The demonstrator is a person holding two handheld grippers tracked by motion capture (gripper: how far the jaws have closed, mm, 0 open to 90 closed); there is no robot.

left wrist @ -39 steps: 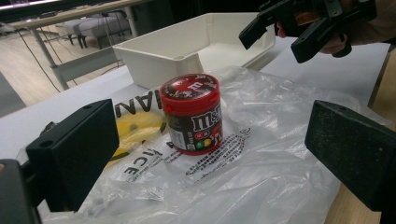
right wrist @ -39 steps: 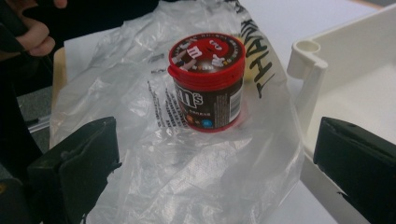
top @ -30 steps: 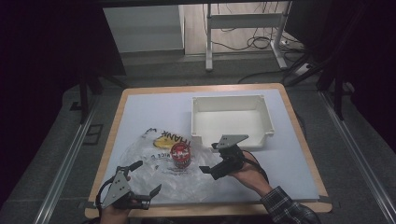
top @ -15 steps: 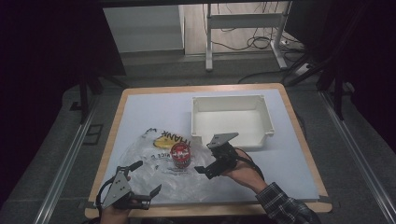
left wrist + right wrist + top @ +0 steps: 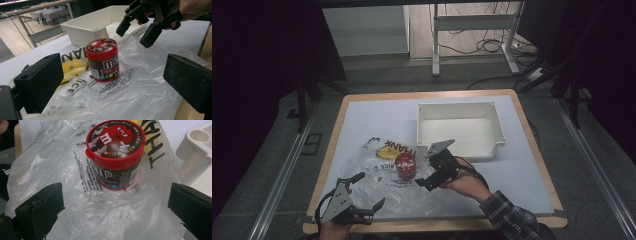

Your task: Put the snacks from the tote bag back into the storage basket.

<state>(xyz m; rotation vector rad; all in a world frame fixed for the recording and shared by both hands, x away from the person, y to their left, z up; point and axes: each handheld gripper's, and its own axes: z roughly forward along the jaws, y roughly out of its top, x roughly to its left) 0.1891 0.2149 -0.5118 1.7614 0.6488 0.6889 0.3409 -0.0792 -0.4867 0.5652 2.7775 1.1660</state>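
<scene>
Two grippers work over one small candy jar [image 5: 405, 165], which stands upright on a crumpled clear plastic bag [image 5: 377, 180] near the front middle of the tabletop [image 5: 362, 115]. Farthest left, the left gripper [image 5: 367, 192] hovers at the bag's near edge with its jaws spread wide and nothing between them. The bag looks thin, soft and slippery; it will likely slide or bunch under any push. The jar, with its red lid [image 5: 115, 138] and round wall, seems stiff and fairly light; a hold across the wall just below the lid looks safest, since the smooth label may slip. Just to the jar's right, the right gripper [image 5: 428, 166] points at it, jaws also spread and empty. Beyond that stands a white bin [image 5: 459, 131], apart from the jar; only the loose bag lies in the way.
</scene>
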